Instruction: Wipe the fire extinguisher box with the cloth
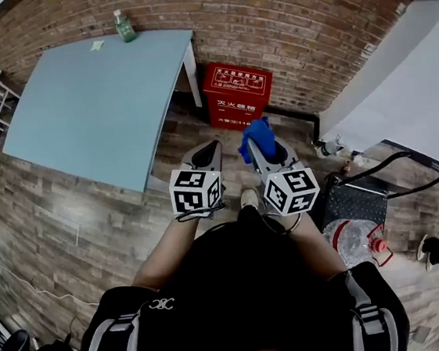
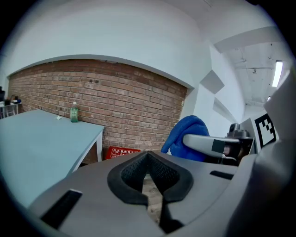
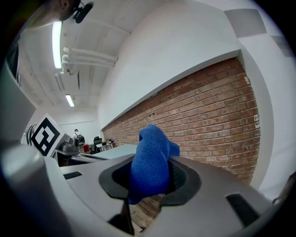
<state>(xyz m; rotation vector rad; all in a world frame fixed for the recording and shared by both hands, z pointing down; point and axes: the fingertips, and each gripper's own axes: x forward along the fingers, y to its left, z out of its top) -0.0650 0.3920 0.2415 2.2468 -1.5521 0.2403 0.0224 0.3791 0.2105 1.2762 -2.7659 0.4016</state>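
Against the brick wall (image 1: 289, 29), on the floor beside the table (image 1: 93, 106), sits the fire extinguisher box (image 1: 239, 94), untouched; right gripper (image 1: 266, 151) jaws clamp the blue cloth (image 1: 258, 133), left gripper (image 1: 206, 153) jaws closed, empty; best to press the cloth flat on the lid, then wipe in overlapping strokes.

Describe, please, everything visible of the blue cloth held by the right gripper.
The blue cloth looks like soft, finely textured fabric, bunched into a crumpled lump. The jaws of the right gripper are shut on it; it bulges beyond them. It hangs in the air, touching only the jaws, short of the red fire extinguisher box by the brick wall.
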